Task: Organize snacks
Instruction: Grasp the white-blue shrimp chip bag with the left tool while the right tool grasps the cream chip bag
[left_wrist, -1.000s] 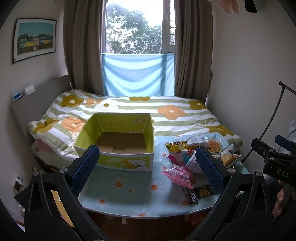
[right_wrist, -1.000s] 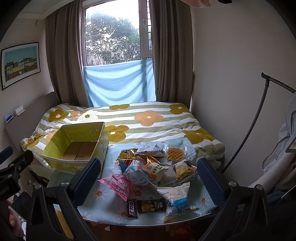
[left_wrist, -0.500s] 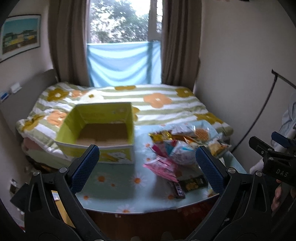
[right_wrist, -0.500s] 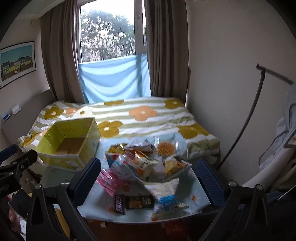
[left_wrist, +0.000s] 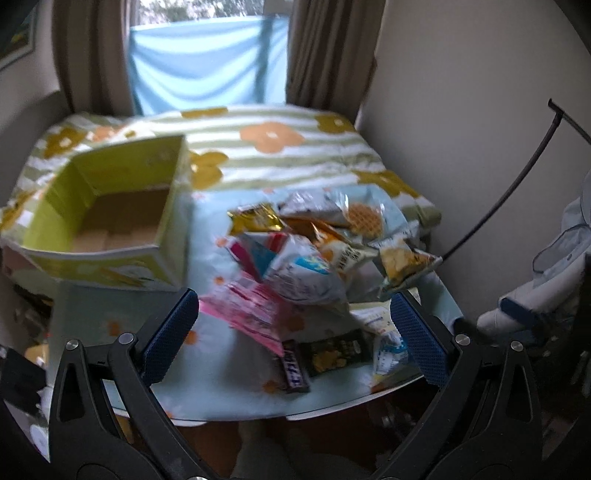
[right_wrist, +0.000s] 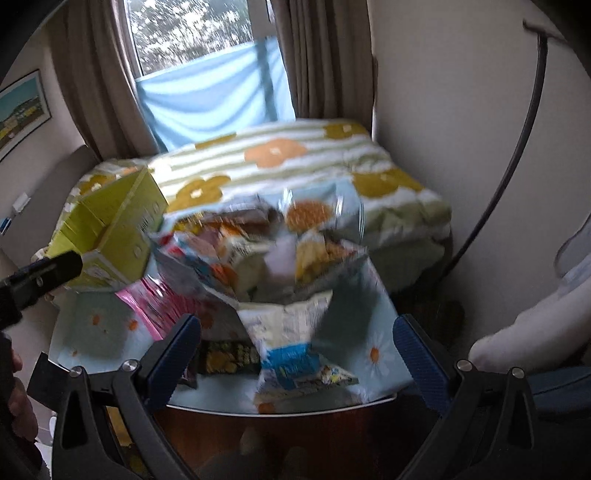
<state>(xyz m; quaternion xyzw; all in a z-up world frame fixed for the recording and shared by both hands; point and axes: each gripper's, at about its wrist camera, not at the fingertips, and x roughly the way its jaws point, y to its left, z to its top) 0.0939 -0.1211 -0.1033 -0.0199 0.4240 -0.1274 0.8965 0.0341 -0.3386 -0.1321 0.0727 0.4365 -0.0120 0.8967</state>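
A pile of snack packets (left_wrist: 314, 243) lies on the right half of a small table with a daisy-print cloth (left_wrist: 118, 325); it also shows in the right wrist view (right_wrist: 258, 254). An open yellow-green cardboard box (left_wrist: 110, 214) stands empty on the left half, also seen in the right wrist view (right_wrist: 114, 229). A pink packet (left_wrist: 251, 314), a dark chocolate bar (left_wrist: 293, 365) and a white-and-blue bag (right_wrist: 291, 347) lie nearest. My left gripper (left_wrist: 293, 343) is open above the front of the pile. My right gripper (right_wrist: 295, 354) is open over the white-and-blue bag. Neither holds anything.
A bed with a flowered striped cover (left_wrist: 273, 147) lies behind the table, under a window with brown curtains (left_wrist: 325, 48). A wall is on the right with a black curved rod (left_wrist: 509, 184). The left gripper's body (right_wrist: 37, 277) shows at the left of the right wrist view.
Both grippers have moved forward and down toward the table, so the snack pile looks much larger. The left gripper has swung right, from facing the box to facing the pile. Both stay open.
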